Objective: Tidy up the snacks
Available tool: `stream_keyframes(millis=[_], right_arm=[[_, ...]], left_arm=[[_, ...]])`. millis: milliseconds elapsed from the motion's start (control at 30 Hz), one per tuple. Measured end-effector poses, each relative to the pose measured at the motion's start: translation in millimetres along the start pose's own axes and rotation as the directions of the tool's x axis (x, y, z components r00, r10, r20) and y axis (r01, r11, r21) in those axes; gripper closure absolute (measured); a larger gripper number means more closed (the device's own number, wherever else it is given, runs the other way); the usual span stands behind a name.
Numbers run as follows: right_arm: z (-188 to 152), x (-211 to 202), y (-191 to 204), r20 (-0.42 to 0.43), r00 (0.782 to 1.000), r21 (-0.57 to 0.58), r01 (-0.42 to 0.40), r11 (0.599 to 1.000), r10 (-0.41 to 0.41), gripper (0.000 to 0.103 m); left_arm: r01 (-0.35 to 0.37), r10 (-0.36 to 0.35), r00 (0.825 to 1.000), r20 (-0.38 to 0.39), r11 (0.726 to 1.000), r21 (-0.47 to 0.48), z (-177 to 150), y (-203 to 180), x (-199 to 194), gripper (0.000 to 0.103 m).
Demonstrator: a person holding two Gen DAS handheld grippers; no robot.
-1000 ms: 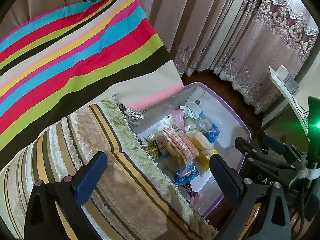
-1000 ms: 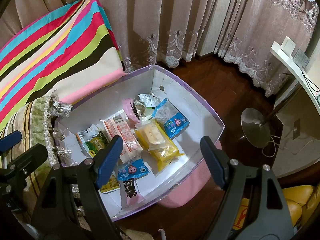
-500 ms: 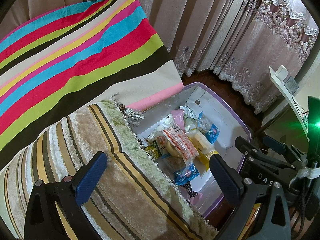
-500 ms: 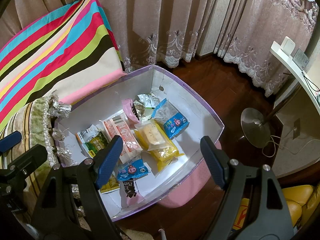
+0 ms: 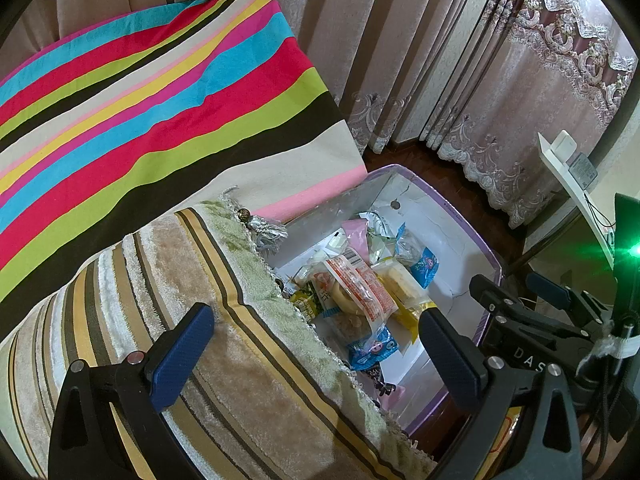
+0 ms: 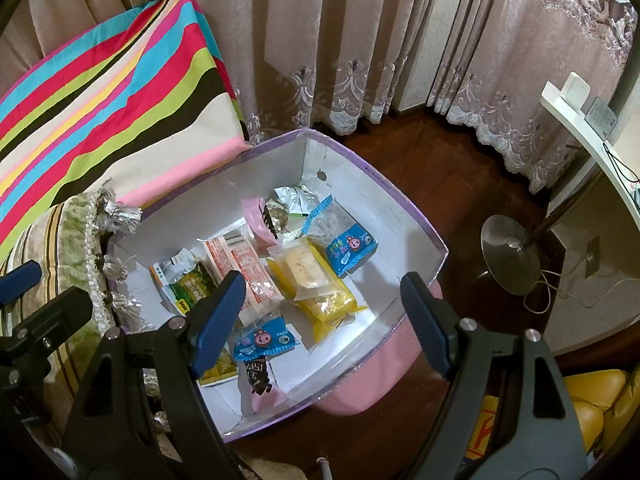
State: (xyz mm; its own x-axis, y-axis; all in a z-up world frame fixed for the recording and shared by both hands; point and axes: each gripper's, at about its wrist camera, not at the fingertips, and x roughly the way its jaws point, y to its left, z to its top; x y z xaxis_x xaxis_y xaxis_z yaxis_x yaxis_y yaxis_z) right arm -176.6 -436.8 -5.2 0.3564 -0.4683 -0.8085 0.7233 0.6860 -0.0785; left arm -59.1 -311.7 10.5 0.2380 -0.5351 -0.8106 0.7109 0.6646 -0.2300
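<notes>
— What is being seen nearest the cameras?

— The left gripper (image 5: 316,344) is being held above a tasselled striped cushion (image 5: 224,320), its jaws spread wide with nothing between them. The right gripper (image 6: 320,316) is being held over the near part of a purple-rimmed box (image 6: 416,216), jaws likewise parted and empty.

— And where are the snacks being kept?

— They are being held loose inside the box. A blue cartoon packet (image 6: 266,338) is lying close to the near wall, with a dark small wrapper (image 6: 258,376) just beside it. Further in, a yellow cake pack (image 6: 316,284) is being overlapped by a clear-wrapped cake, a red-and-white packet (image 6: 244,268) is lying beside it, and a green packet (image 6: 188,284) is resting toward the cushion side. A second blue packet (image 6: 348,246) and a pink wrapper (image 6: 256,220) are lying deeper.

— Beyond that?

— A striped cloth (image 6: 104,92) is being draped beside the box, with curtains (image 6: 320,40) hanging behind and a lamp base (image 6: 510,252) standing on the dark floor.
</notes>
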Motion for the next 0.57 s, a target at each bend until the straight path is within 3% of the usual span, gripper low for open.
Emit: stream_keyframes(millis=[567], right_arm=[[-3.4, -1.5, 6.9, -0.001, 1.000, -0.001, -0.012, 1.000, 0.012, 0.021]], left_arm=[[0.002, -0.002, 1.000, 0.009, 1.000, 0.009, 0.9, 0.1, -3.6, 0.000]])
